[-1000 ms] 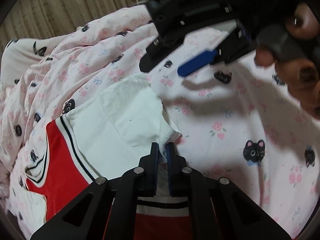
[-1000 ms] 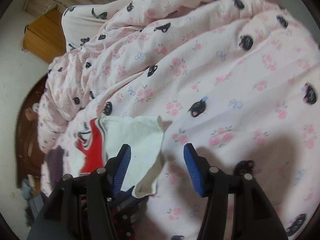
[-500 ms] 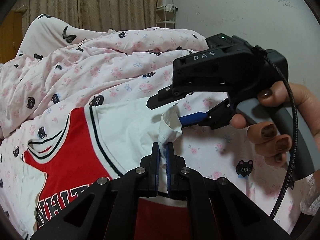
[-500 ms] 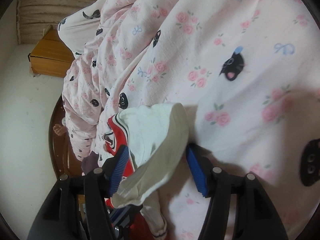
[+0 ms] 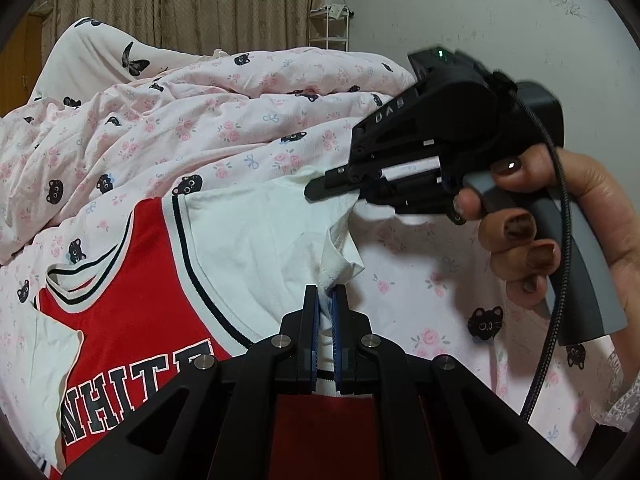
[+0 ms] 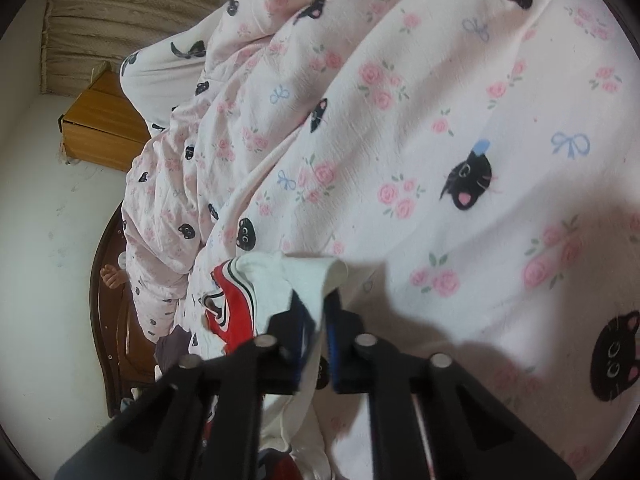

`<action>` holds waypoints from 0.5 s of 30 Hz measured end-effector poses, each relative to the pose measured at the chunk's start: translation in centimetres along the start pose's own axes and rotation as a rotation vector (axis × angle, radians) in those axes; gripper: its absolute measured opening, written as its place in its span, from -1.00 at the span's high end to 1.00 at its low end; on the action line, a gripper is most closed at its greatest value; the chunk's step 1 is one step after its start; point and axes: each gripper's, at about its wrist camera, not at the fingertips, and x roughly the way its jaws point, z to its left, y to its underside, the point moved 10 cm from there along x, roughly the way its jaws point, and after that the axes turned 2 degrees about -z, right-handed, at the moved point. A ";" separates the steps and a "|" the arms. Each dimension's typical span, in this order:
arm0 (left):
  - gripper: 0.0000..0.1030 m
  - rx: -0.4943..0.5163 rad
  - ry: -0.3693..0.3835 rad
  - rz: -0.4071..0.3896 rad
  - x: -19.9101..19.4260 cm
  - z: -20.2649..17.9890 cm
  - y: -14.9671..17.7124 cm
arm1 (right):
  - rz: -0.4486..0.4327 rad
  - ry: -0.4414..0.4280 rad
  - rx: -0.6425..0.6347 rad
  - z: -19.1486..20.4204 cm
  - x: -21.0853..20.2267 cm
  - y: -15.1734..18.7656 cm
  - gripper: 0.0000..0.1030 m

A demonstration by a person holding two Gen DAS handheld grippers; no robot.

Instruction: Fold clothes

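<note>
A red and white shirt (image 5: 152, 280) with black-striped trim and the word "WHITE" lies on the pink bedspread (image 5: 240, 136). My left gripper (image 5: 326, 300) is shut on the white sleeve hem, holding it up. My right gripper (image 5: 320, 190) shows in the left wrist view at the sleeve's far edge, held by a hand. In the right wrist view my right gripper (image 6: 318, 312) is shut on the white sleeve (image 6: 308, 276), with the shirt's red part (image 6: 236, 312) to the left of it.
The pink bedspread (image 6: 440, 140) with black cats and roses is bunched into folds at the back. A butterfly-print pillow (image 5: 104, 56), curtains (image 5: 180, 0), a white shelf (image 5: 330, 28) and a wall stand behind. A wooden cabinet (image 6: 100, 120) and the dark bed frame (image 6: 116, 320) show at left.
My right gripper came down over the white sleeve and closed on it. My left gripper kept its hold and lifted the sleeve hem.
</note>
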 end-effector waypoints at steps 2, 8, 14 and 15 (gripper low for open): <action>0.91 0.011 -0.007 0.004 0.0 -0.2 0.1 | -0.014 -0.005 -0.033 0.8 -0.3 -0.1 0.93; 0.81 0.006 -0.018 0.008 -1.2 0.3 0.1 | -0.046 -0.042 -0.130 4.1 -0.9 -0.3 0.93; 0.49 -0.016 -0.011 0.029 -4.2 2.6 1.2 | -0.031 -0.061 -0.213 7.4 -0.2 0.9 0.93; 0.49 -0.016 -0.016 0.031 -4.7 3.2 1.5 | -0.025 -0.060 -0.226 7.9 0.1 1.2 0.93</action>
